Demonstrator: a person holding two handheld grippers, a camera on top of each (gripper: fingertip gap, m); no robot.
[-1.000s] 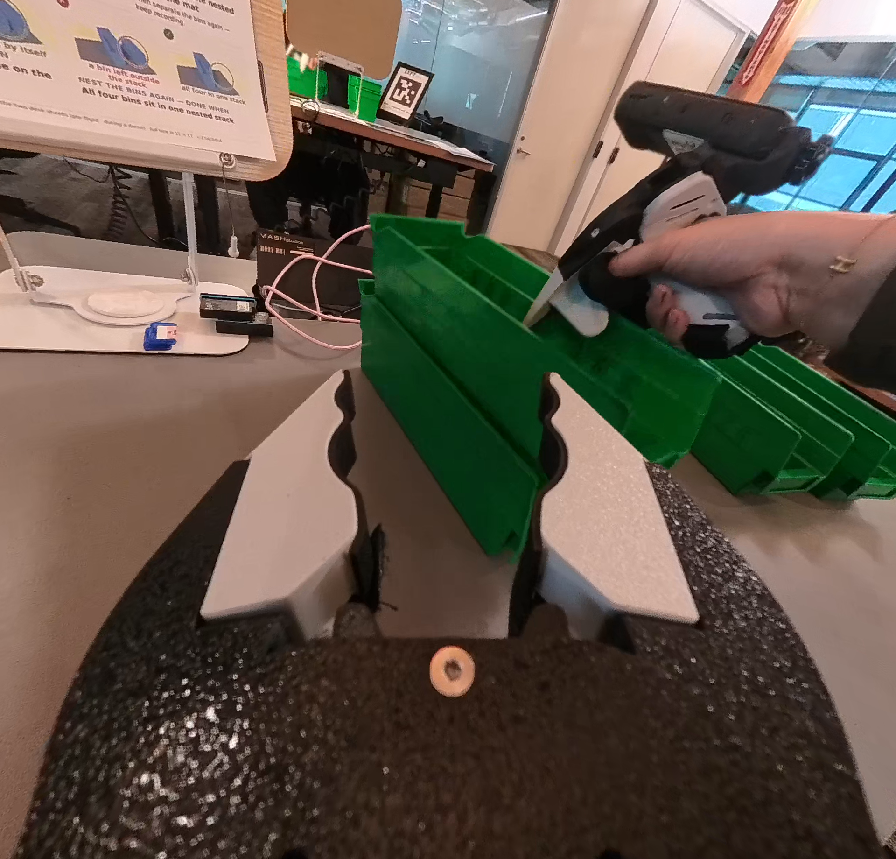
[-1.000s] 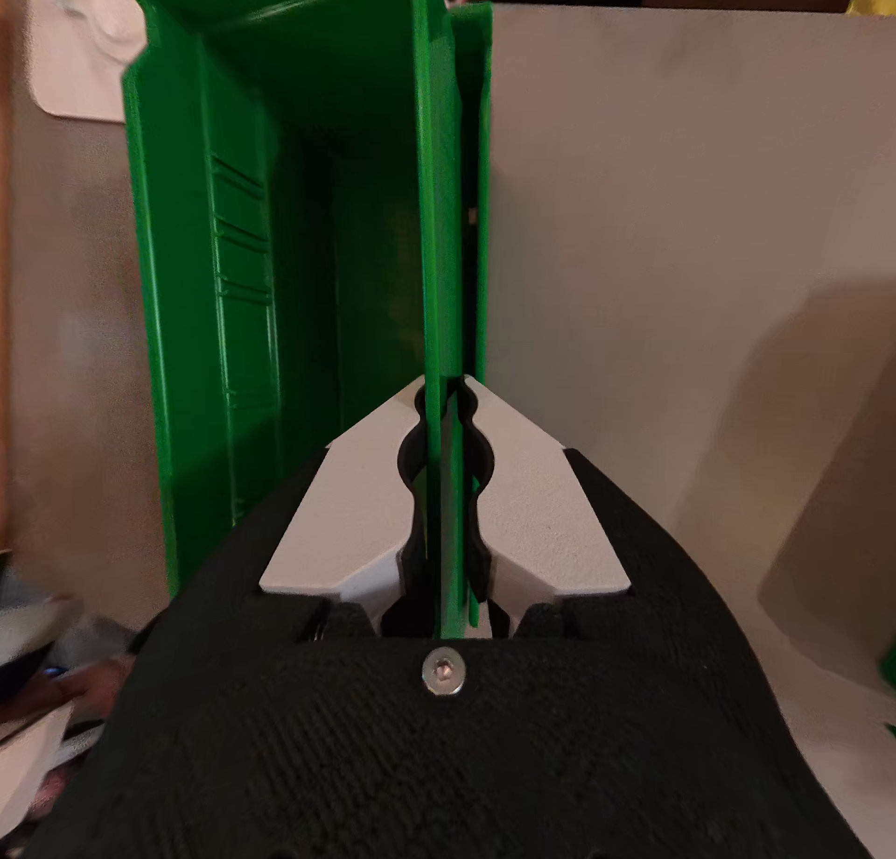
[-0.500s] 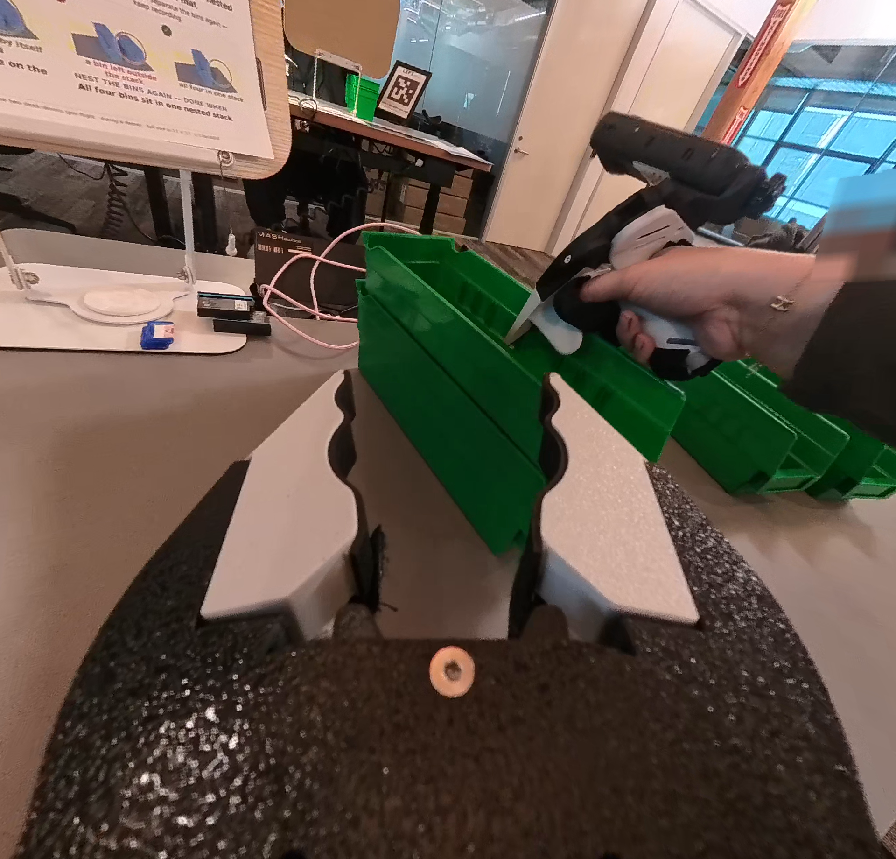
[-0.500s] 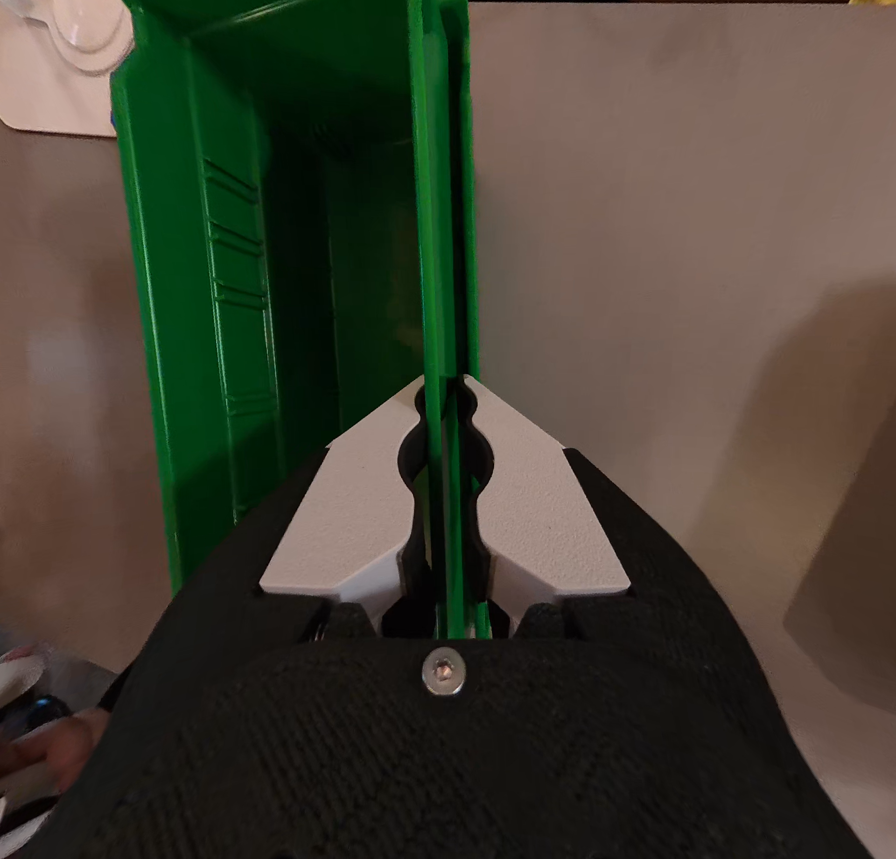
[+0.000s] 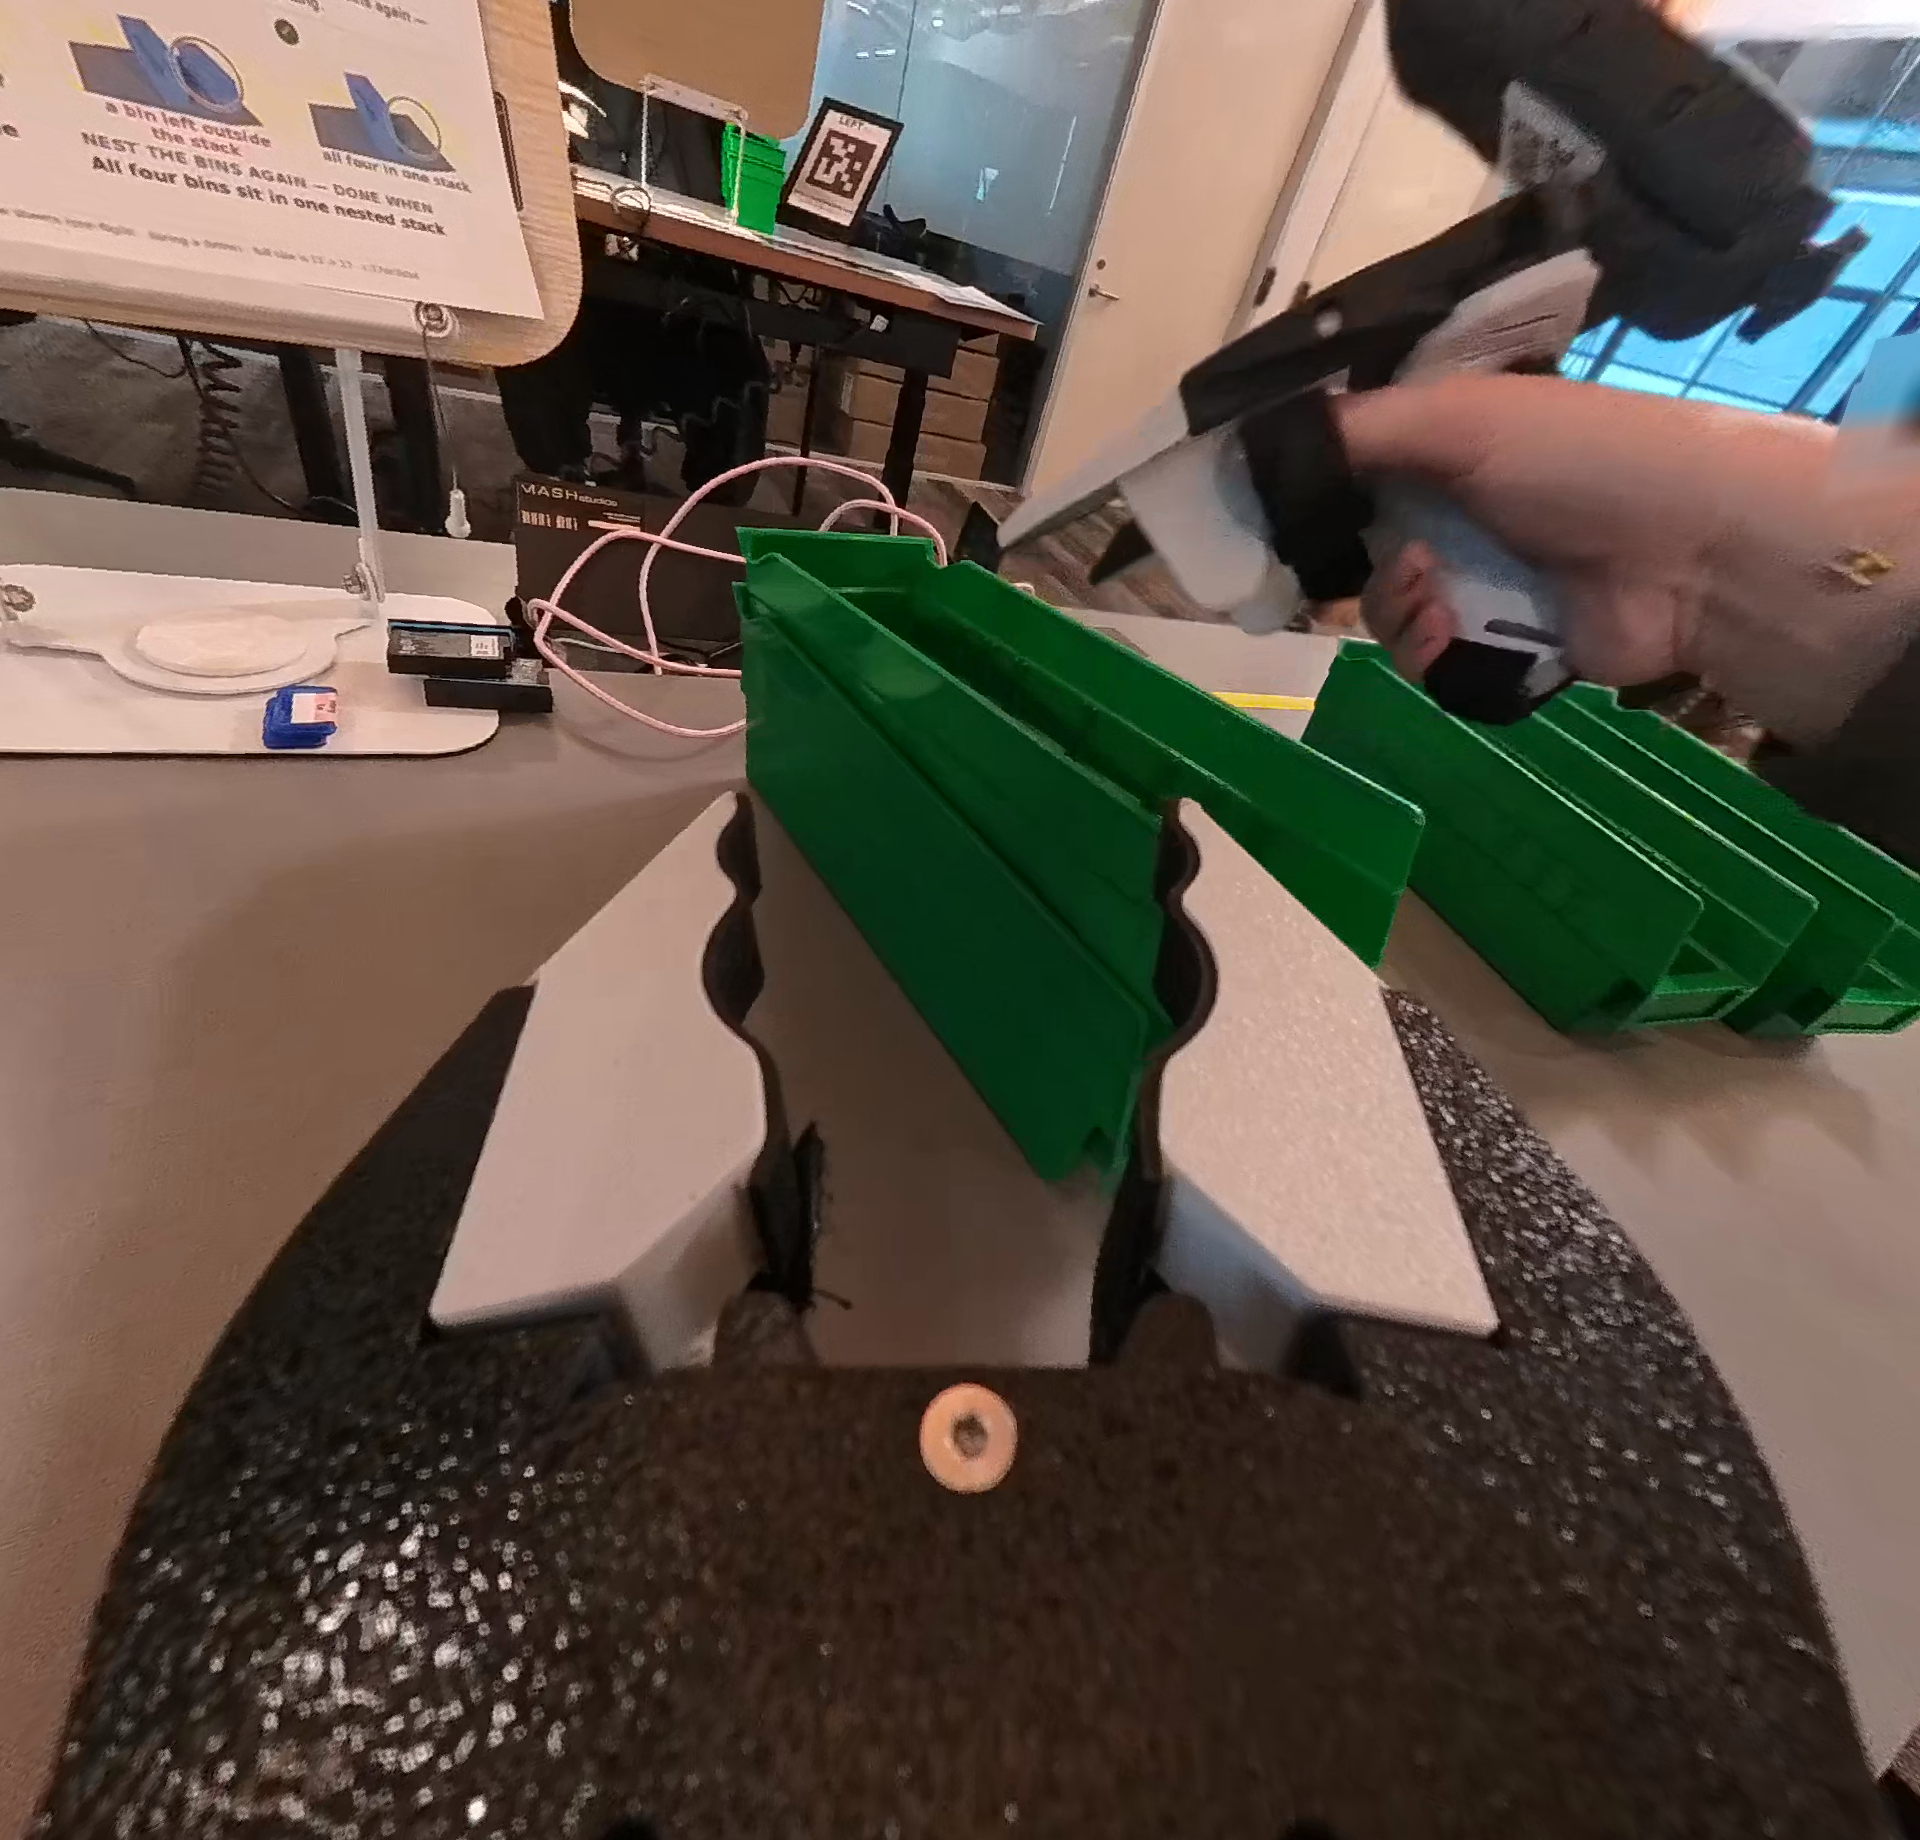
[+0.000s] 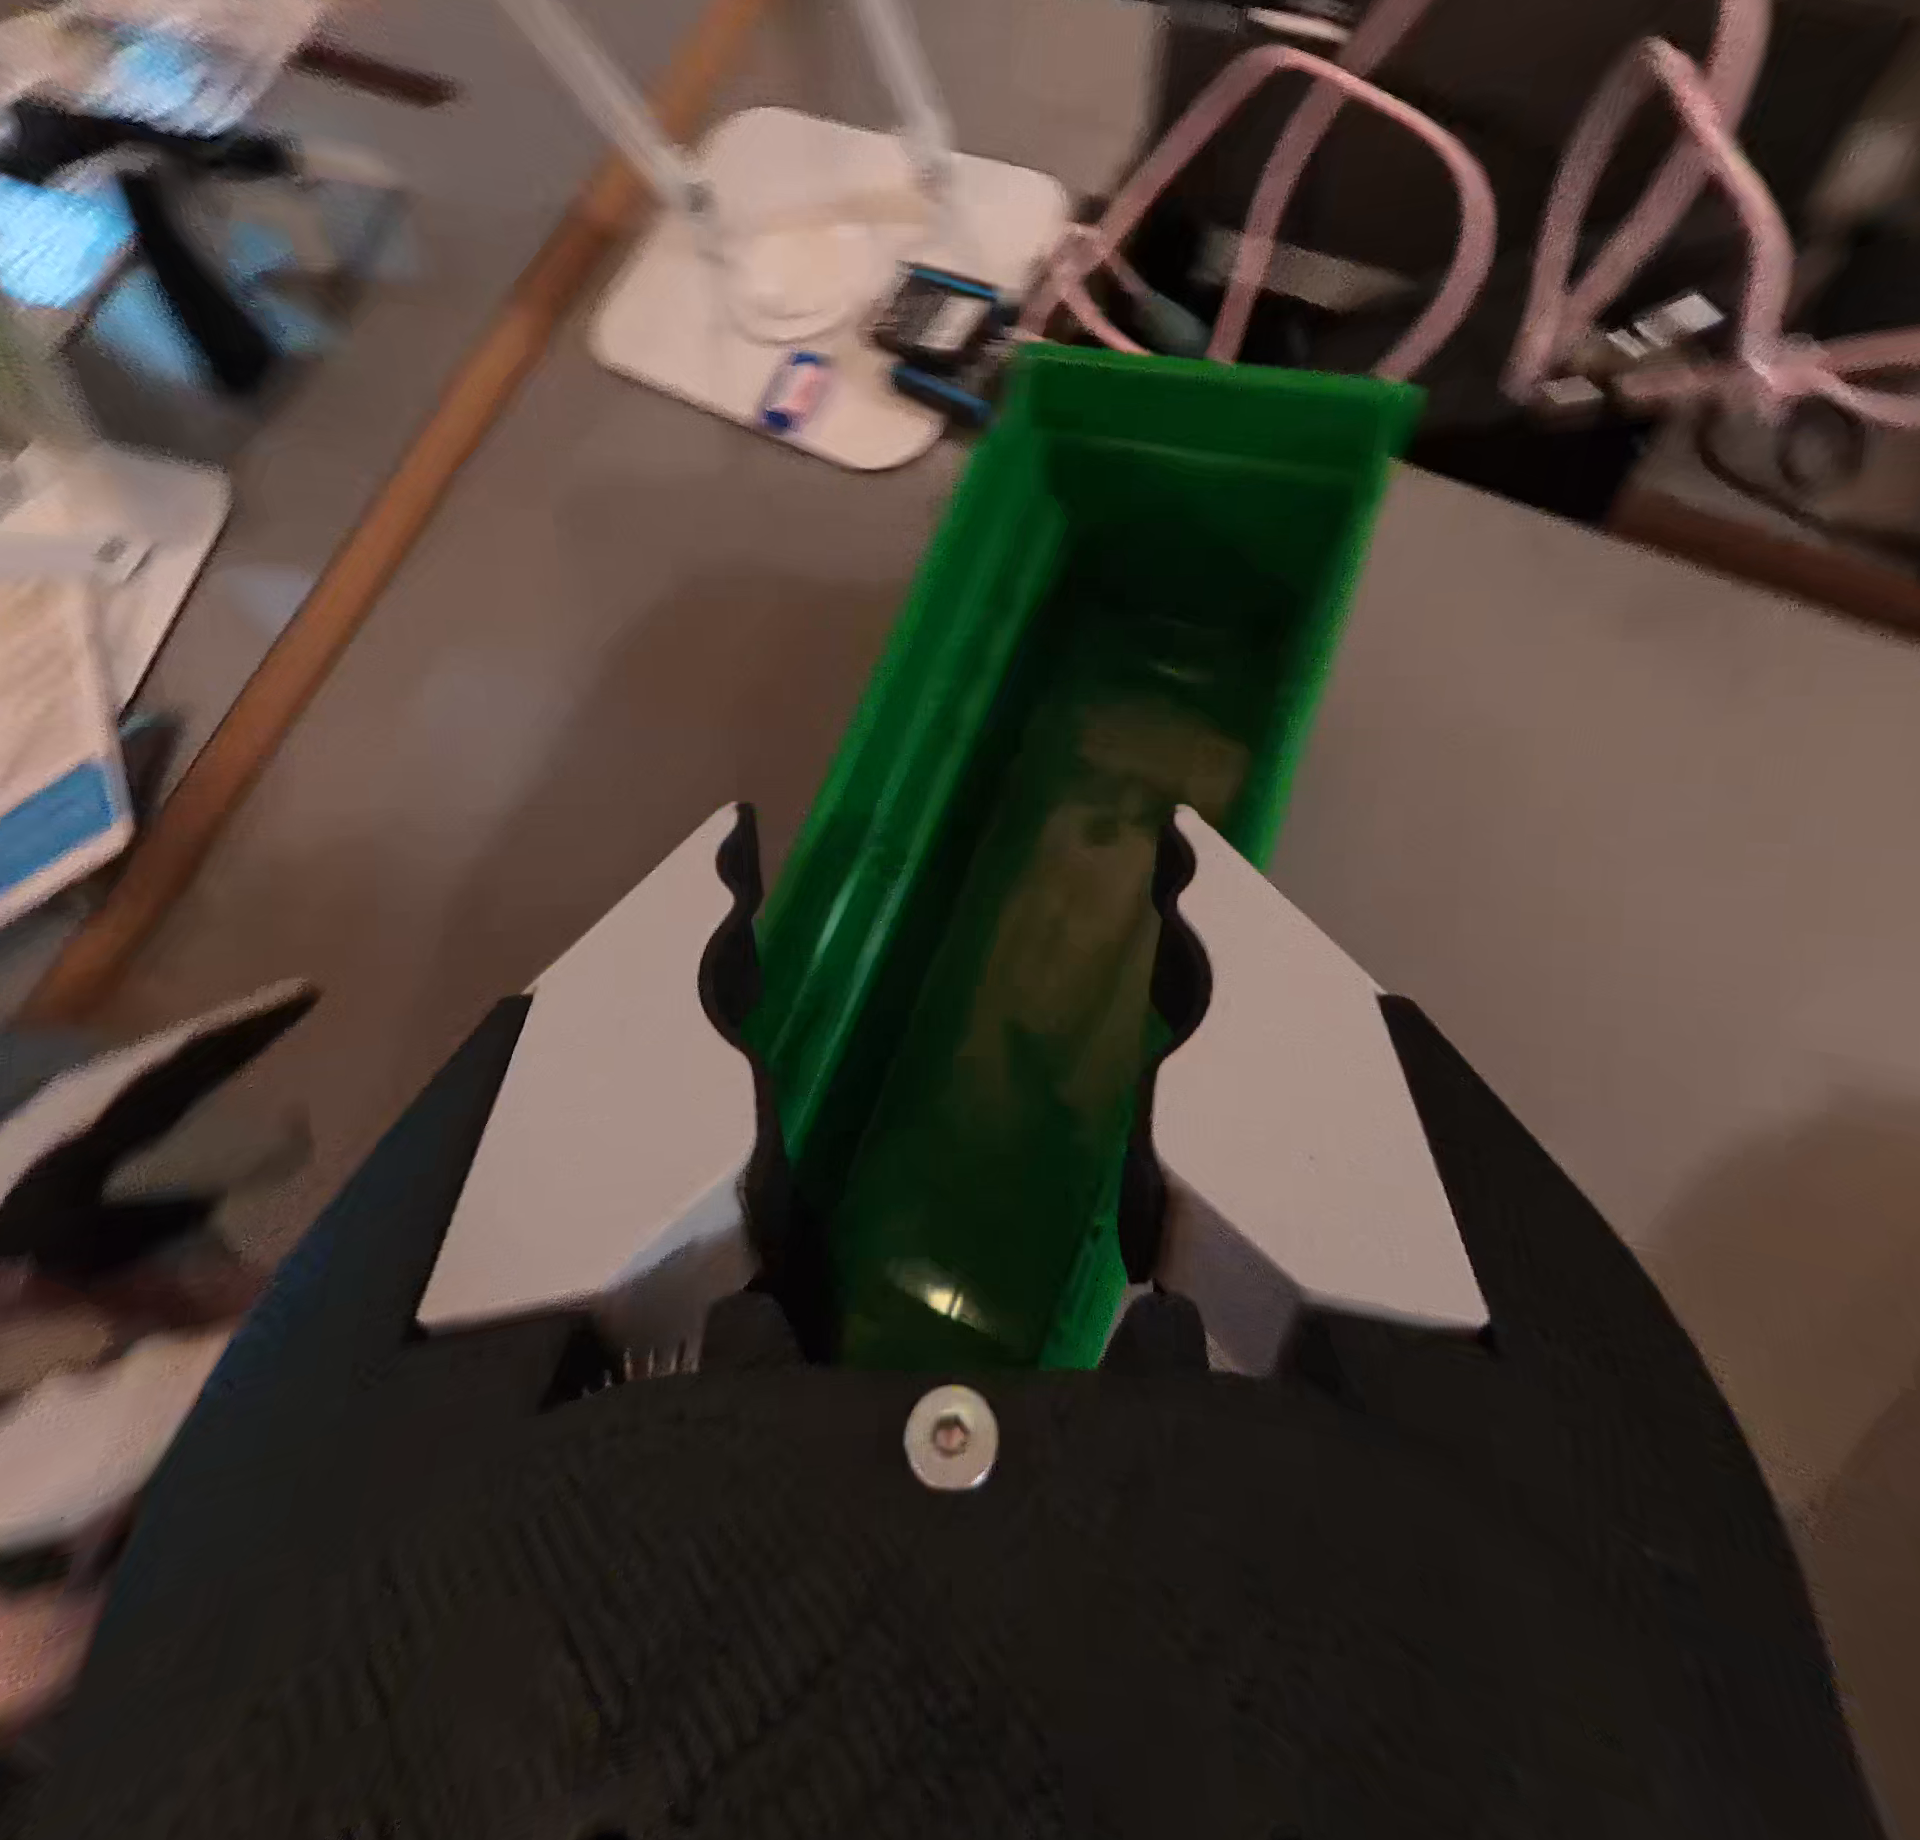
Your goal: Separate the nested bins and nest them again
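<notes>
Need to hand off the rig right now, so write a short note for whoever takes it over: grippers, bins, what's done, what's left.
Left gripper: open, low over the table, with the near corner of the middle stack between its fingers; nothing clamped.
Right gripper: open, in the air above that stack, holding nothing.
Bins: the middle stack looks like two nested bins. A second group of nested bins lies to its right, apart.
Done: bins nested in two groups.
Left: combine both groups into one stack.
</notes>
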